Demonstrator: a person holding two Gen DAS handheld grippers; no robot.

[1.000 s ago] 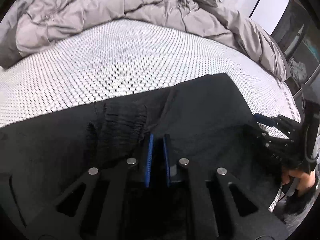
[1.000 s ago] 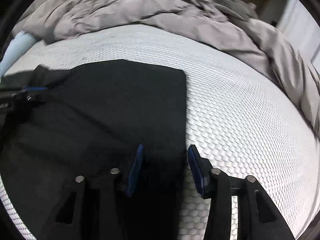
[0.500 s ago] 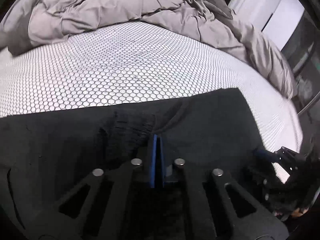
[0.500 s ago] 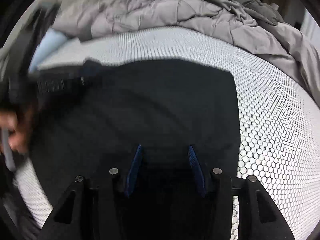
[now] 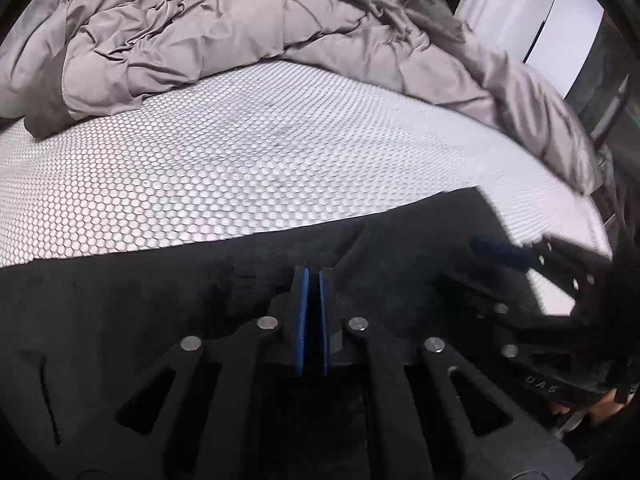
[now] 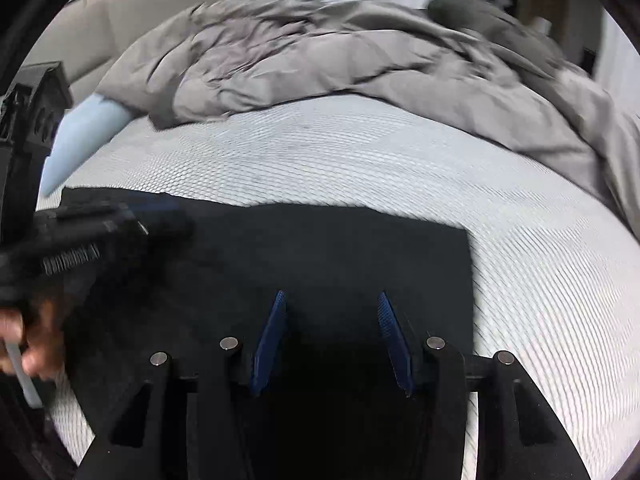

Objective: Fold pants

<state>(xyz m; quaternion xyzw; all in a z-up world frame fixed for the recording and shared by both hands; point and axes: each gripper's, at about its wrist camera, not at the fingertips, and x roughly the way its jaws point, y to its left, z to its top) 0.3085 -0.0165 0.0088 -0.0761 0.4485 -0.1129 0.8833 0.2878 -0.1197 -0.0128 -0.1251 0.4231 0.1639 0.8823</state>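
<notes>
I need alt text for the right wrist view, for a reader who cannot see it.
The right gripper, jaws open with nothing between the pads, hangs over black pants spread on a white honeycomb mattress. At the left edge a hand holds the left gripper on the pants. A rumpled grey duvet lies behind.

One pair of black pants [image 5: 160, 300] is seen, low in the frame. One grey blanket [image 5: 240, 32] is seen at the top. One pale blue pillow [image 6: 86, 136] is seen at the upper left. Two tools are counted: the left tool [image 5: 313, 276] and the right tool [image 6: 332, 300]. One bed [image 5: 200, 160] is seen.
</notes>
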